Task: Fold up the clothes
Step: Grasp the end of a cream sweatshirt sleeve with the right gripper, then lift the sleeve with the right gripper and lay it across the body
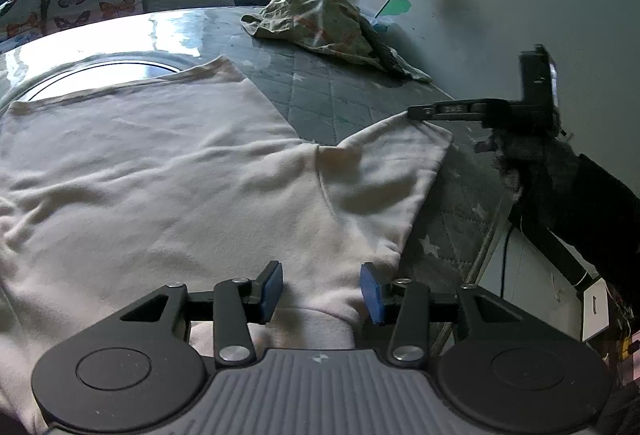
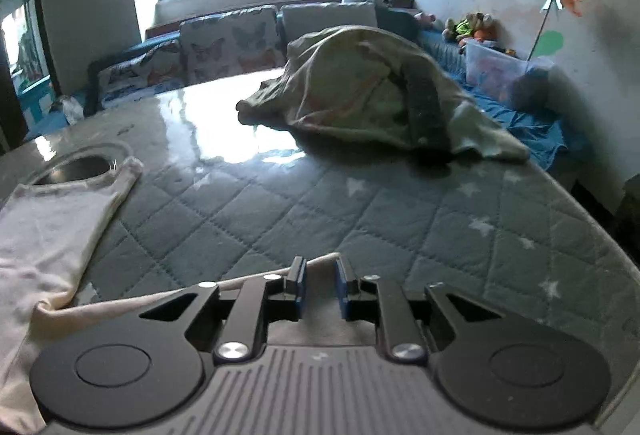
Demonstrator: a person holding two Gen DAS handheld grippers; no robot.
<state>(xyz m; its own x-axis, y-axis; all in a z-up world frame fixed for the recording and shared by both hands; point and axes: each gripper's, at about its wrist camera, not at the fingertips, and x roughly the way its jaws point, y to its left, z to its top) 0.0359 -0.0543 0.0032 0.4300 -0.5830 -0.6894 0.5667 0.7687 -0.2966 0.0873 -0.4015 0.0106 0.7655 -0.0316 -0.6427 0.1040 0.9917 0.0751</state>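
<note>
The left gripper [image 1: 322, 289] stood with its blue pads [image 1: 271, 289] parted to a moderate gap, and nothing was pinched between them; the pale pink shirt [image 1: 160, 163] passed beneath and between the fingers at what looked like the collar or shoulder edge, but the pads did not press on it. From those fingers the shirt extended toward 12 o'clock and 10 o'clock, lying flat with its long axis running from the near edge of the table away toward the far hem. One short sleeve [image 1: 392, 163] projected toward 1 o'clock, away from the body of the shirt. At the tip of that sleeve the right gripper [image 2: 318, 285] was positioned, seen side-on from the left wrist camera. Its jaws stood narrowly apart, and the sleeve edge [image 2: 320, 261] lay in the gap between them; whether the pads pressed on the cloth could not be determined, though a visible slit remained on each side of the fabric. Beyond the right fingers, toward 12 o'clock, the quilted grey table cover [image 2: 360, 203] was bare up to a crumpled heap of other clothes [image 2: 360, 95] at the far side. The governing relation was therefore as follows: the sleeve lay out to the right of the shirt body, with the right hand nearer to it and the left hand nearer to the neckline. In judgement, a fold of that sleeve would carry it from 1 o'clock inward toward 10 o'clock, across the shirt's long axis, while the left gripper steadied the neckline.
</note>
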